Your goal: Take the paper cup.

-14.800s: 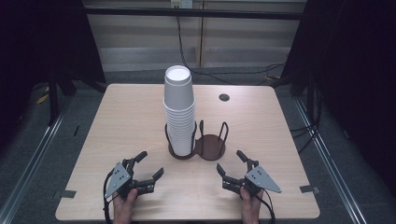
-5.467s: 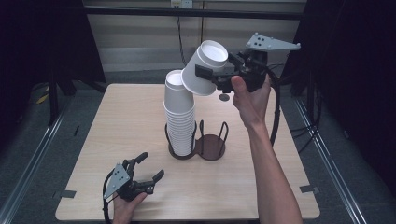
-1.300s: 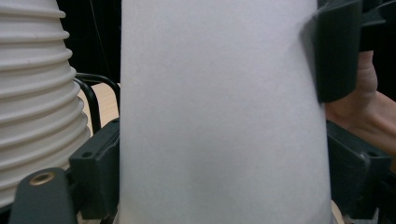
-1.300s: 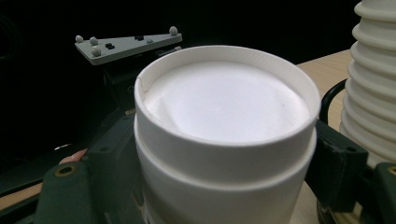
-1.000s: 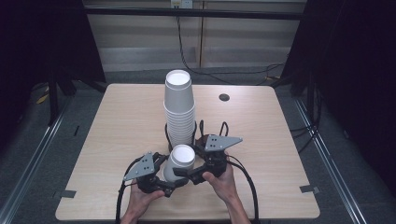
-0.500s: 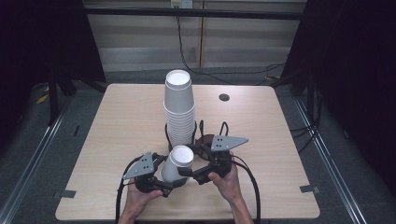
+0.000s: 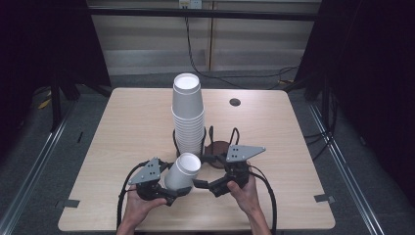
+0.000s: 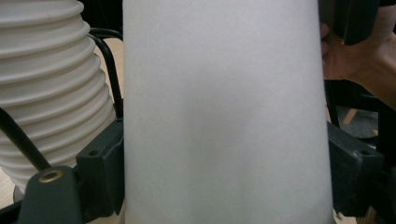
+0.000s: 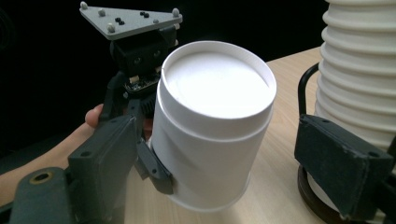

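A single white paper cup (image 7: 182, 171) hangs tilted over the table's near middle, its closed base up. My left gripper (image 7: 175, 180) is shut on it, and in the left gripper view the cup wall (image 8: 224, 112) sits between both jaws of this gripper (image 8: 224, 182). My right gripper (image 7: 200, 170) is open just to the right of the cup. In the right gripper view the cup (image 9: 215, 126) stands between its spread jaws (image 9: 224, 163), and the far jaw is well clear of it. A tall stack of white cups (image 7: 188, 115) stands in a black wire holder (image 7: 211, 137).
The holder's second ring has a brown base (image 7: 220, 148) and holds no cups, just behind my right gripper. A small dark round spot (image 7: 235, 102) lies at the back right of the wooden table (image 7: 122, 127). Cables trail from both grippers toward the front edge.
The right gripper has drawn back to the right, away from the cup. The cup has shifted slightly left and toward the person in the left gripper.
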The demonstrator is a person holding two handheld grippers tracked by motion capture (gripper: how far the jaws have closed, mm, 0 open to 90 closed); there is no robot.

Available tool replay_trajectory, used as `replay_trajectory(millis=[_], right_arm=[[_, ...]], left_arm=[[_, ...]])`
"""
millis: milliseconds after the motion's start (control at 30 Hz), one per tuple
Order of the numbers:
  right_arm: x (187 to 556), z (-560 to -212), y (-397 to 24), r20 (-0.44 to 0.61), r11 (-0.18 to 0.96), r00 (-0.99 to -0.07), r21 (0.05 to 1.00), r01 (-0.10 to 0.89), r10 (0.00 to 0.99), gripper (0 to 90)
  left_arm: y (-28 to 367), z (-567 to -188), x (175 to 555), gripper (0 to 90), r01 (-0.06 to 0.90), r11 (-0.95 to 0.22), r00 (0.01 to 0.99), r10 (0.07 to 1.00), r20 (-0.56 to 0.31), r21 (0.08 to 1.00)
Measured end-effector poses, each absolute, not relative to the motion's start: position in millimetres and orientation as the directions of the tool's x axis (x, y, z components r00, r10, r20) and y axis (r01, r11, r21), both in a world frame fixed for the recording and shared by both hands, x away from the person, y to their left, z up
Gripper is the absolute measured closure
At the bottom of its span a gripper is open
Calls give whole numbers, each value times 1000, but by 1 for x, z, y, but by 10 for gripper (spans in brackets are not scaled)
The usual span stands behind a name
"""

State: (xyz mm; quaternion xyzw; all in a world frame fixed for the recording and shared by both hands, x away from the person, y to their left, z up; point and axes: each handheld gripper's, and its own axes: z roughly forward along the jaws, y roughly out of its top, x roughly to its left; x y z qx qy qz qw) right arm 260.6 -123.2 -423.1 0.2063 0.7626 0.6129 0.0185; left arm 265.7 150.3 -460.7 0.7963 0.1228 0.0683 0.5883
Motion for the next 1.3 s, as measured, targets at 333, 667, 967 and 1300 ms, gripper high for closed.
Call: replay_trajectory(millis=[333, 667, 967, 1300], right_arm=[[259, -425, -131, 208, 216, -911, 930, 296, 356, 131], [262, -420, -130, 190, 309, -910, 898, 313, 369, 147], [267, -414, -125, 157, 410, -921, 860, 305, 356, 155], [267, -416, -124, 176, 482, -927, 813, 326, 331, 132]], left_arm=[[152, -452, 268, 171, 104, -365, 955, 295, 9, 925], [149, -443, 274, 171, 100, -459, 961, 275, 34, 883], [144, -429, 276, 171, 68, -562, 965, 247, 89, 825], [134, -425, 275, 170, 40, -647, 977, 185, 106, 761]])
